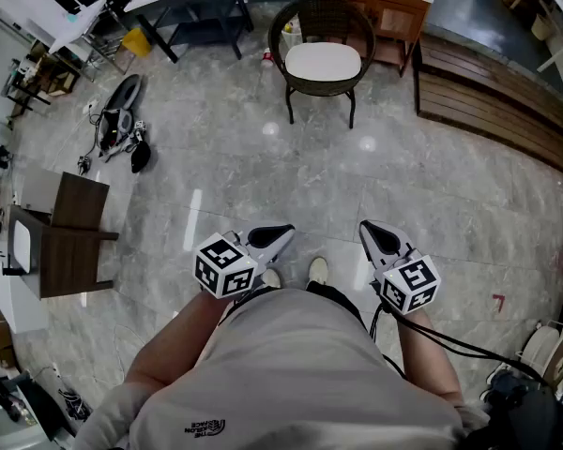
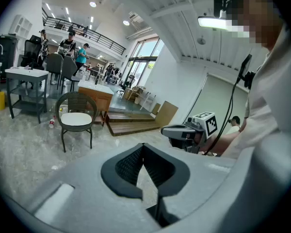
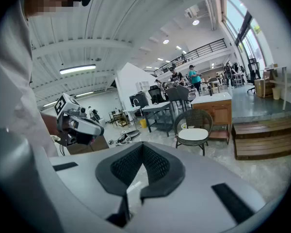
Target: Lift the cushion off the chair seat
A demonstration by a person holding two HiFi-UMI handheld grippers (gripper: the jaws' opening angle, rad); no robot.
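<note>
White oval cushion (image 1: pixel 323 62), smooth and flat, filling the seat of a dark wicker armchair (image 1: pixel 280 28); well ahead of both grippers, across open floor. Left gripper (image 1: pixel 267 239) and right gripper (image 1: pixel 380 237) each pressed together on nothing, side by side. Probable step: approach. Walk close first, spread both pairs of jaws, then pinch opposite edges and raise evenly to limit sagging.

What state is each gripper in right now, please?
Left gripper: closed, jaws together, holding nothing.
Right gripper: closed, jaws together, holding nothing.
</note>
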